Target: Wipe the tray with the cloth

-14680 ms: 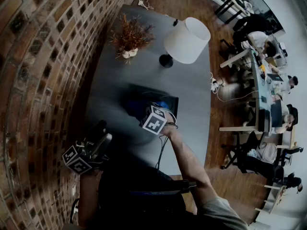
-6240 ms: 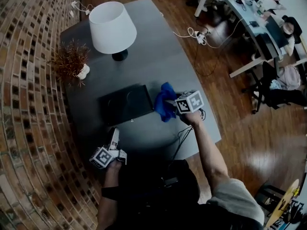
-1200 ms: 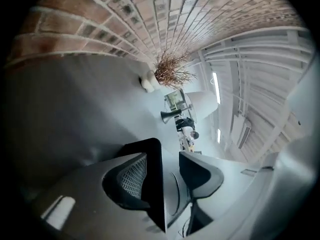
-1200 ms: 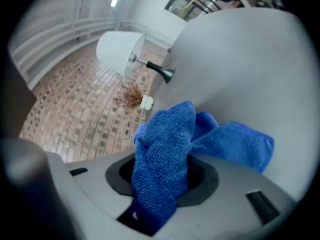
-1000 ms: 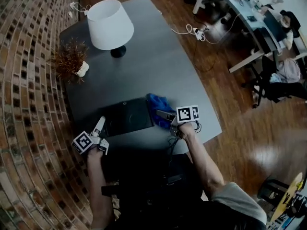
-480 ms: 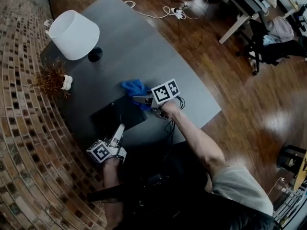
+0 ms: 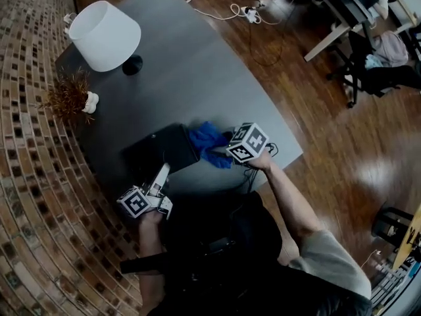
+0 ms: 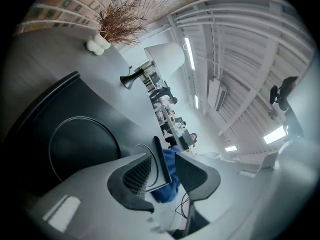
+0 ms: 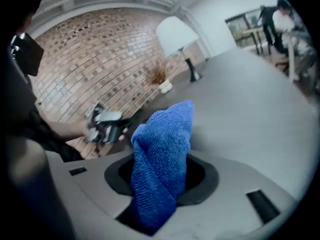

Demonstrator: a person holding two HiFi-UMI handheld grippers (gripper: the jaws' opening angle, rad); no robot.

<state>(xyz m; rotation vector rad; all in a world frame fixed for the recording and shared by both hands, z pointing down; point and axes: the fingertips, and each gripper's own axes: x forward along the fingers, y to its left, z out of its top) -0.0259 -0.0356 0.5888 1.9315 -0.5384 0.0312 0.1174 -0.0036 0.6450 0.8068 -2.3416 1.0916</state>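
A black tray (image 7: 158, 151) lies on the grey table, near its front edge. My left gripper (image 7: 162, 171) reaches the tray's near edge. In the left gripper view the tray's thin rim (image 8: 159, 156) stands between the jaws of the left gripper (image 8: 165, 160). These jaws have just been closing, and a gap still shows beside the rim. The blue cloth (image 7: 205, 137) hangs bunched at the tray's right edge. My right gripper (image 7: 227, 149) is shut on the cloth (image 9: 162, 144), which sticks up from the right gripper (image 9: 160, 176).
A white lamp (image 7: 104, 37) and a dried plant in a white pot (image 7: 69, 97) stand at the table's far side. A brick wall (image 7: 33, 196) runs along the left. Cables (image 7: 247, 12), desks and chairs fill the wooden floor to the right.
My left gripper has come forward to the tray's near edge. My right gripper has rolled and shifted toward the tray's right edge, with the cloth still in it.
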